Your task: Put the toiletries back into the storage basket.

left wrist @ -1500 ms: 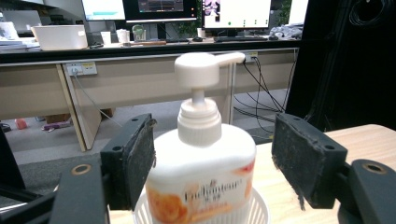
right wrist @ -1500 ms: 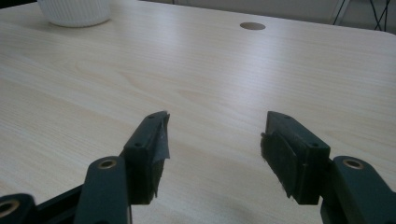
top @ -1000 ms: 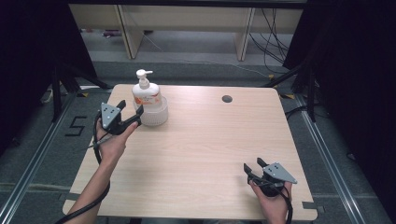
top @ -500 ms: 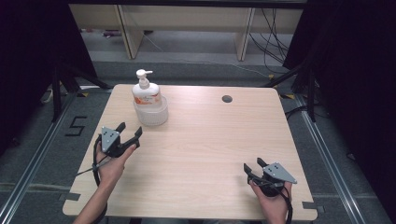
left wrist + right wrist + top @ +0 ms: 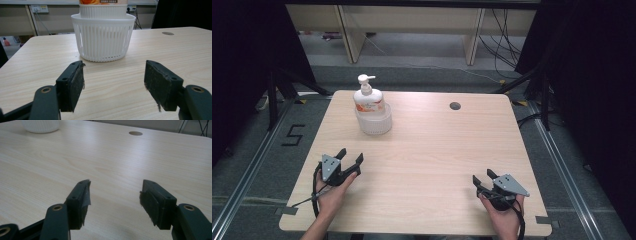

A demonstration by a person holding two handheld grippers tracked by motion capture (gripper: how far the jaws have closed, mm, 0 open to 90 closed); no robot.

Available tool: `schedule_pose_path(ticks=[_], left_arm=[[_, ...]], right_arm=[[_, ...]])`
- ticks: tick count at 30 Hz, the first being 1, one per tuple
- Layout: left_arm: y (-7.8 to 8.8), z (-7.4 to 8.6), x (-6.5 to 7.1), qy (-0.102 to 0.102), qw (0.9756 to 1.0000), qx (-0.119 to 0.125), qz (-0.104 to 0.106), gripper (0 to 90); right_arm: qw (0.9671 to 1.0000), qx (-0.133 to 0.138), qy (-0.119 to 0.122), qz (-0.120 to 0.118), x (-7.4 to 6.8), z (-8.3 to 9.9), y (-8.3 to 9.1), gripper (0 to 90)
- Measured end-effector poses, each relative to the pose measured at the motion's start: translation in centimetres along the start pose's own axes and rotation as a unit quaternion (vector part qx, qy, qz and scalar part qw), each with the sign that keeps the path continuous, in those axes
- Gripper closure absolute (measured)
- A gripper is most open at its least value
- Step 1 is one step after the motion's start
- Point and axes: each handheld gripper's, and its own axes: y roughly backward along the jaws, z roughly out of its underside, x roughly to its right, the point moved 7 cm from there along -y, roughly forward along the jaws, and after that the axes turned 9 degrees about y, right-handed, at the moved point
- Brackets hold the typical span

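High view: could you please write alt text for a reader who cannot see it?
A pump bottle stands in a white basket at the far left of a wooden table. Near the front edge, the left gripper and the right gripper are both open and empty.

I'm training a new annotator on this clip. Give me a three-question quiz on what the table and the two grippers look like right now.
1. True or false: the pump bottle stands inside the white ribbed basket.
2. Which gripper is nearer the basket: A) left gripper, B) right gripper?
3. Fill in: both grippers are ____, with nothing between their fingers.

Key
1. True; the bottle rises out of the basket at the table's far left.
2. A.
3. Open.
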Motion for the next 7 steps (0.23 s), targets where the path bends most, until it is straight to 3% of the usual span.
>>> schedule_pose_path(ticks=[7], left_arm=[[0.03, -0.04, 0.17, -0.004, 1.0, 0.007, -0.003, 32.4]], right_arm=[[1.0, -0.001, 0.0, 0.001, 0.04, 0.01, 0.01, 40.9]])
